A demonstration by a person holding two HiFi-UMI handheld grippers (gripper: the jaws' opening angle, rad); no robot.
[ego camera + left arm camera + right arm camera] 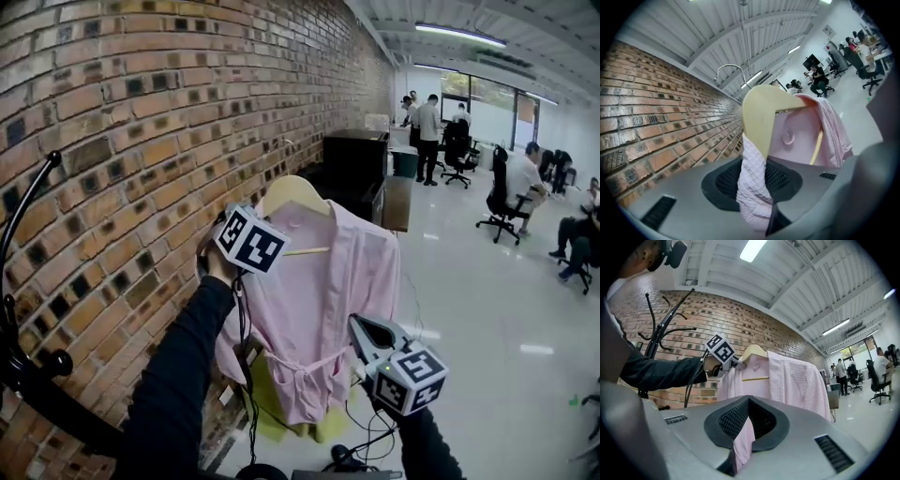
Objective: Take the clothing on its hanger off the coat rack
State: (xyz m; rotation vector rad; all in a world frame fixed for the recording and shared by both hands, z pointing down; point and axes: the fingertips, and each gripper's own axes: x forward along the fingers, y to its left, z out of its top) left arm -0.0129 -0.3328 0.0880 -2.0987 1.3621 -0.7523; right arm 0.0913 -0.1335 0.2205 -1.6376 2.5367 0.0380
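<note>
Coat rack (21,375) — mostly beyond left edge

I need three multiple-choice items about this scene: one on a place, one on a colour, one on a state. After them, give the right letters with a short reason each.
1. In the head view, where is the coat rack?
A. at the right edge
B. among the office chairs
C. at the left edge

2. What colour is the garment?
A. pink
B. blue
C. black

3. How are the jaws of the right gripper?
A. open and empty
B. closed on the garment's cloth
C. closed on a cable

Answers:
1 C: its black arms curve along the left edge.
2 A: all views show it pink.
3 B: pink cloth is pinched between the pads.
</note>
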